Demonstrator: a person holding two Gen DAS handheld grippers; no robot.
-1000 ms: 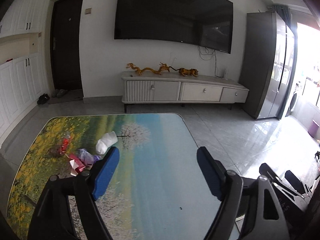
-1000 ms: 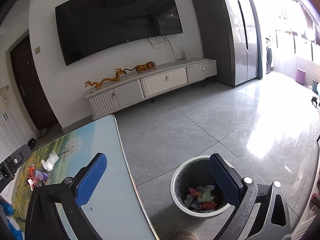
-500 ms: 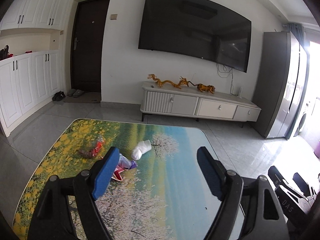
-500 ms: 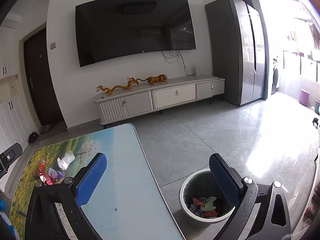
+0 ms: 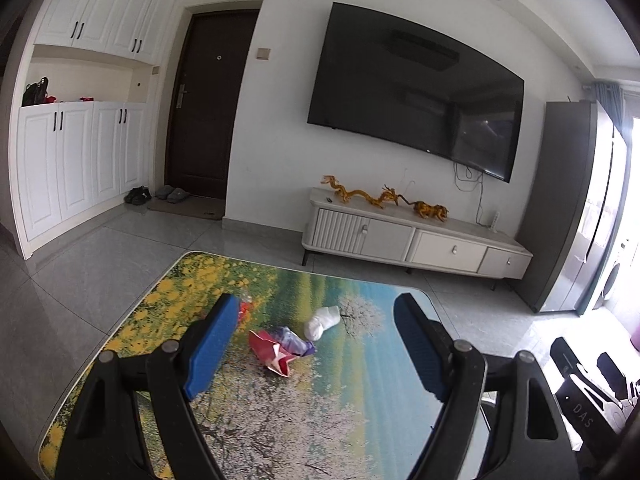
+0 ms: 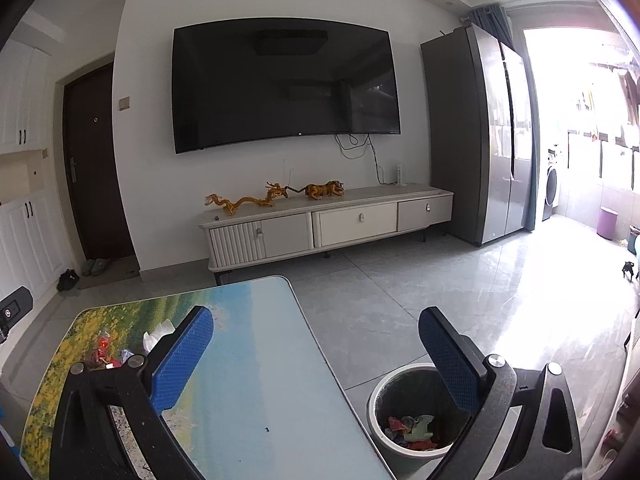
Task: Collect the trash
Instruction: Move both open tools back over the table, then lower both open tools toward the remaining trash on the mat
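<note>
Left wrist view: the left claw (image 5: 312, 344) is hanging above the near half of the desk (image 5: 360, 420), jaws standing wide apart with nothing between the pads, aiming slightly down so the trash is sitting framed in the gap, probably lining up for a pick. The trash is lying in a loose cluster on the far left part of the desk: a red wrapper (image 5: 270, 350) touching a purple wrapper (image 5: 296, 342), a white crumpled tissue (image 5: 322, 322) just beside them, and a red bit (image 5: 245, 307) peeking out behind the left blue pad. All of it is sitting free on the desk, nothing lifted yet. Right wrist view: the right claw (image 6: 316, 356) is also gaping empty, pointing over the right edge of the desk, so one pad is overlapping the desk and the other the trash bin (image 6: 380, 392) on the floor. The bin is standing just beside the desk edge, lined with a bag and already holding a few coloured scraps, likely placed there for short drops. The same trash cluster (image 6: 108, 352) is showing far left here, well apart from the bin, partly hidden by the left pad. The TV stand and fridge behind are not part of the job.
</note>
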